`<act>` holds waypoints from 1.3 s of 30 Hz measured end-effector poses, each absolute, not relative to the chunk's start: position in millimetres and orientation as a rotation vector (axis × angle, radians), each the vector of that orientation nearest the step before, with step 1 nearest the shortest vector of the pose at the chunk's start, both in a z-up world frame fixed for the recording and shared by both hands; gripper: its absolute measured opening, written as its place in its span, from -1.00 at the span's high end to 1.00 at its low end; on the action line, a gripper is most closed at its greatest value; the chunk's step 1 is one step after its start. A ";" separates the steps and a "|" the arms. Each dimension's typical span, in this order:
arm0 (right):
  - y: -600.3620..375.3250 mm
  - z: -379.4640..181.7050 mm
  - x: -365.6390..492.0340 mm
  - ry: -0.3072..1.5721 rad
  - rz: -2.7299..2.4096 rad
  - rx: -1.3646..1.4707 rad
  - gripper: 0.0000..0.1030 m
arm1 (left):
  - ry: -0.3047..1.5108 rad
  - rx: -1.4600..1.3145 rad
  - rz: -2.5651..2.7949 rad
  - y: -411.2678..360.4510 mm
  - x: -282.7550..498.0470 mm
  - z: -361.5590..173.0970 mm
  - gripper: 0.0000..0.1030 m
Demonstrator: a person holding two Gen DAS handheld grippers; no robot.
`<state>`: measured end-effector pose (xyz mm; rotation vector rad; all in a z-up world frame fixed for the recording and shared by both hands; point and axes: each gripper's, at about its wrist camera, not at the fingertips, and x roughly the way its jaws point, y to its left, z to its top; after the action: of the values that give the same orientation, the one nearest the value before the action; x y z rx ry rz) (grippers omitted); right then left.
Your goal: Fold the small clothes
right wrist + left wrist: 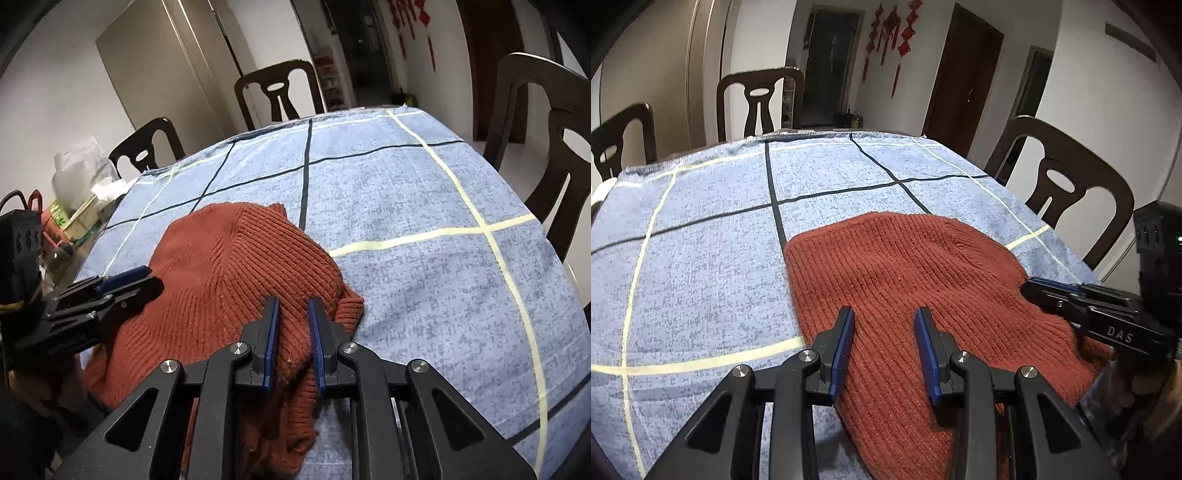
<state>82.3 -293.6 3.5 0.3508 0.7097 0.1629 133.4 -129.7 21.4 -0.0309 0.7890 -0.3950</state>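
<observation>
A: A rust-red ribbed knit garment [905,280] lies spread on the desk [701,258], on a blue cloth crossed by dark and pale lines. It sits toward the near edge, part of it spilling over that edge in the right wrist view.

B: And the tools?

A: The left tool [884,350] hovers over the garment's near left portion, its blue-padded fingers apart with nothing between them. The right tool [293,332] has a raised bunch of knit standing between its pads [272,332] at the garment's right edge; the pads look close against the fabric, though a sliver of gap on one side leaves the firmness of the hold unclear.

B: Which way does the garment run?

A: Its ribs run roughly away from the person, toward the far chairs [757,99]. The left border lies straight and flat; the right side is rumpled and doubled.

B: So what does the next move turn on?

A: Likely on the right tool, already on the fabric. The garment's flat body lies to that tool's left, so carrying the pinched edge across toward the left border would make the fold. The left tool is placed to pin or catch the near left part.

B: Risk?

A: Loose knit may sag or slip from a shallow pinch.

B: Beyond the desk?

A: Clutter and a plastic bag [79,166] at the left end.
</observation>
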 end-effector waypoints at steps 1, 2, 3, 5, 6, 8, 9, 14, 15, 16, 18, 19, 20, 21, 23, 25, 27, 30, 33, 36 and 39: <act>-295.4 3.3 83.0 0.710 0.169 0.365 0.71 | 0.785 -0.023 -0.395 -130.3 133.7 20.5 0.29; -298.5 3.1 80.4 0.710 0.173 0.376 0.70 | 0.786 -0.029 -0.397 -129.5 135.0 20.6 0.29; -297.6 5.3 79.7 0.711 0.174 0.375 0.70 | 0.791 -0.037 -0.402 -128.0 136.8 21.2 0.29; -293.2 15.6 71.4 0.694 0.172 0.333 0.70 | 0.805 -0.048 -0.406 -123.9 138.2 24.6 0.29; -290.4 20.4 63.0 0.679 0.179 0.319 0.69 | 0.805 -0.047 -0.401 -121.8 135.7 28.0 0.29; -286.9 28.2 47.4 0.657 0.210 0.301 0.69 | 0.785 -0.048 -0.402 -116.0 123.4 37.2 0.29; -283.6 29.8 41.0 0.650 0.217 0.282 0.68 | 0.774 -0.055 -0.409 -112.1 115.2 41.0 0.29; -265.9 9.4 28.4 0.734 0.205 0.172 0.68 | 0.782 -0.044 -0.440 -106.7 77.8 39.4 0.29; -268.9 6.4 28.4 0.731 0.200 0.173 0.68 | 0.797 -0.037 -0.452 -109.3 74.5 34.6 0.29; -273.1 6.0 28.0 0.726 0.207 0.202 0.68 | 0.808 -0.029 -0.448 -110.9 73.0 29.8 0.29; -274.8 10.2 29.4 0.728 0.193 0.203 0.68 | 0.794 -0.016 -0.440 -111.9 72.5 27.9 0.26; -274.0 14.4 28.6 0.717 0.187 0.191 0.68 | 0.801 -0.025 -0.440 -110.5 74.1 28.6 0.25; -274.0 18.9 27.3 0.705 0.187 0.186 0.68 | 0.811 -0.044 -0.440 -108.3 75.9 29.8 0.25; -273.6 24.9 26.7 0.685 0.184 0.183 0.68 | 0.813 -0.054 -0.442 -106.2 77.0 32.0 0.25; -270.9 33.0 28.3 0.654 0.169 0.174 0.68 | 0.794 -0.046 -0.422 -103.5 78.1 38.5 0.25; -267.9 34.1 36.1 0.647 0.166 0.171 0.68 | 0.782 -0.049 -0.408 -103.5 83.6 43.5 0.25; -264.7 25.3 45.5 0.684 0.158 0.170 0.68 | 0.777 -0.054 -0.398 -107.5 90.4 44.3 0.25; -268.2 7.8 55.0 0.736 0.145 0.179 0.68 | 0.802 -0.046 -0.385 -113.7 100.7 35.4 0.25; -272.9 16.7 53.1 0.719 0.150 0.198 0.68 | 0.805 -0.035 -0.379 -114.3 101.7 30.1 0.24; -269.9 28.3 52.7 0.693 0.160 0.185 0.68 | 0.805 -0.050 -0.380 -111.4 103.2 35.9 0.25; -263.2 35.6 59.0 0.671 0.168 0.171 0.68 | 0.795 -0.025 -0.346 -113.2 108.7 39.6 0.25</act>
<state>59.0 -263.2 35.6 0.1711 0.6714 0.1678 108.7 -113.2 39.6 -0.0251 0.7947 -0.3458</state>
